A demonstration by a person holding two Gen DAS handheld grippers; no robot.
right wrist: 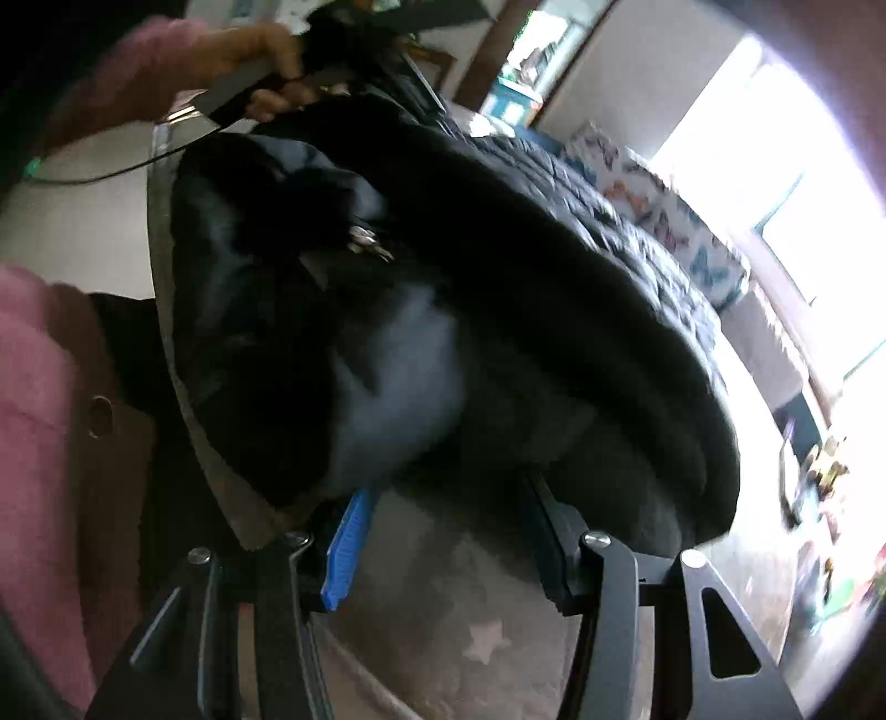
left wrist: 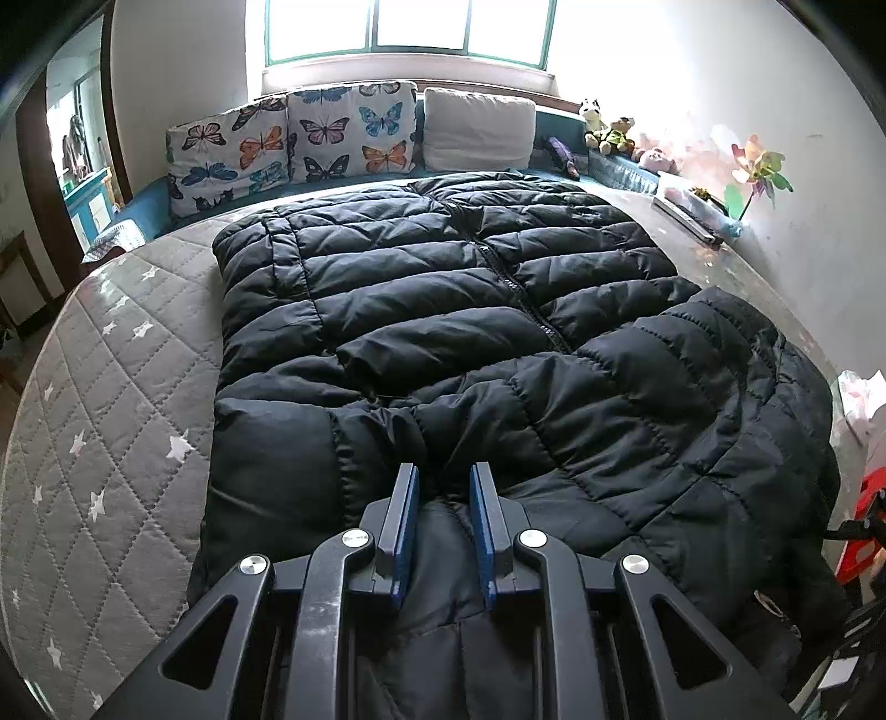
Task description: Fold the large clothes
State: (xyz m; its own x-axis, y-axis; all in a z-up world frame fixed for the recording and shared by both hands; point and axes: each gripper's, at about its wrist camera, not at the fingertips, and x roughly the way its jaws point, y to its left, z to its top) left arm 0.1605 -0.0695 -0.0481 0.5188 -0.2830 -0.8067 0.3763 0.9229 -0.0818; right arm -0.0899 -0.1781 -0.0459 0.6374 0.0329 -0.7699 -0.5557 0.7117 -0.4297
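Left wrist, jacket point(left wrist: 470, 310) near mattress point(left wrist: 111, 443) edge

The left wrist camera sits low over the near edge of the bed point(left wrist: 105, 421), looking forward and down along the left gripper point(left wrist: 443, 482) across the black puffer jacket point(left wrist: 443, 310) toward the butterfly pillows point(left wrist: 293, 138) and window point(left wrist: 410, 27) at the far edge. The right wrist camera is rolled sideways, very close to the jacket's near end point(right wrist: 443, 288), blurred, beside the right gripper point(right wrist: 443, 487). Both views share the jacket, the star-quilted bed cover and the pillows.
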